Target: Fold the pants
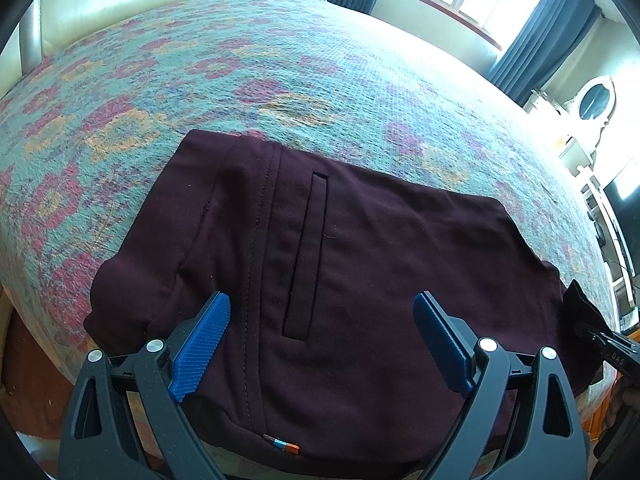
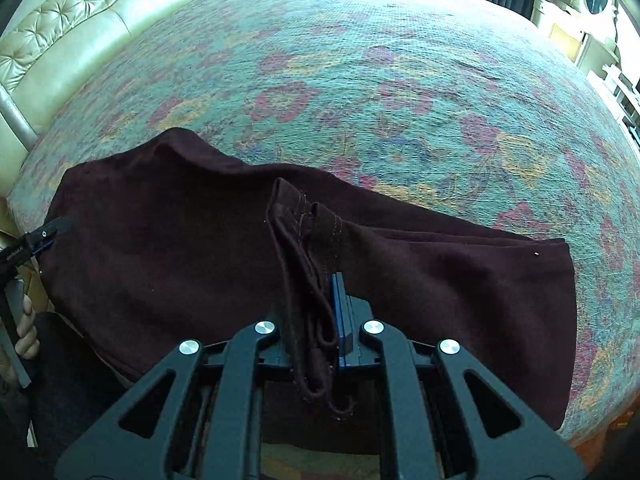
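Two views: I read both wrist cameras, and each gives me something the other lacks.
Pants: the maroon pants [image 1: 320, 264] lie on the floral bedspread [image 1: 248, 72] near its front edge, seat side up.
Left view only: a welt pocket slit [image 1: 306, 256], a stitched seam beside it, and a small striped tag [image 1: 281, 446] at the near hem.
Left gripper: my left gripper [image 1: 322, 320] hangs above the cloth with its blue pads [image 1: 200, 350] spread wide, nothing between them.
Right view only: the hem ends of the legs [image 2: 308, 220], bunched and standing up out of the jaws, with the rest draped flat towards the right.
Right gripper: my right gripper [image 2: 338, 312] is clenched on those stitched cuffs; the blue pads are pressed nearly together with the fabric running down between the arms.
Cross sightings: the right view catches the left gripper's tip at the far left edge with a hand [image 2: 26, 332] on its handle.
Hard to make out: the dark flap and black tool at the left view's right edge are cut off by the frame; I cannot tell how many layers the right jaws pinch.
Background: a tufted cream headboard [image 2: 80, 24], curtains [image 1: 532, 40] and a window, all overexposed.
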`<state>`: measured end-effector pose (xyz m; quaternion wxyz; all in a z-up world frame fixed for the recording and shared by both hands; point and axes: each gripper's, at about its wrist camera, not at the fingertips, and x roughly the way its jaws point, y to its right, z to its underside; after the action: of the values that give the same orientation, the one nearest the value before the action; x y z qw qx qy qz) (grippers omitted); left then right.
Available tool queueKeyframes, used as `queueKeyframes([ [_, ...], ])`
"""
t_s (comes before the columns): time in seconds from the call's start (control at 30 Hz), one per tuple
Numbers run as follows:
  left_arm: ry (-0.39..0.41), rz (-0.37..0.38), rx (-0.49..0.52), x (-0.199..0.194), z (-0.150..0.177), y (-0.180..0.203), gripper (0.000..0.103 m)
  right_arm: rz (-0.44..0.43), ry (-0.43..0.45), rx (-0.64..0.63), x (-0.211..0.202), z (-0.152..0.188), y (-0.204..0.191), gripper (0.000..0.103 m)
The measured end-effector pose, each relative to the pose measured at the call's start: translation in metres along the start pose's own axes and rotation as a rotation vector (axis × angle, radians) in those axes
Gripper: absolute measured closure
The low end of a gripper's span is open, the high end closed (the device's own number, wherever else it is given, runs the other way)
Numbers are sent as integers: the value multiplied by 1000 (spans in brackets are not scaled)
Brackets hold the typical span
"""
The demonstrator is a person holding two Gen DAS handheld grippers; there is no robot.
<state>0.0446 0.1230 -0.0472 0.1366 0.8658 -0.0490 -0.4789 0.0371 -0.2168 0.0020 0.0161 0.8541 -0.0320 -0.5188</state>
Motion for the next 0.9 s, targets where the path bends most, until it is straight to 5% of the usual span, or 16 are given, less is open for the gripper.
queueKeyframes([
  [0.53,0,1,-1,0,-1,-1,11,38,-16,10,18,9,-15,83],
  [0.9,0,2,-1,0,-1,-1,11,-33,-9,29,14,13,-27,73],
])
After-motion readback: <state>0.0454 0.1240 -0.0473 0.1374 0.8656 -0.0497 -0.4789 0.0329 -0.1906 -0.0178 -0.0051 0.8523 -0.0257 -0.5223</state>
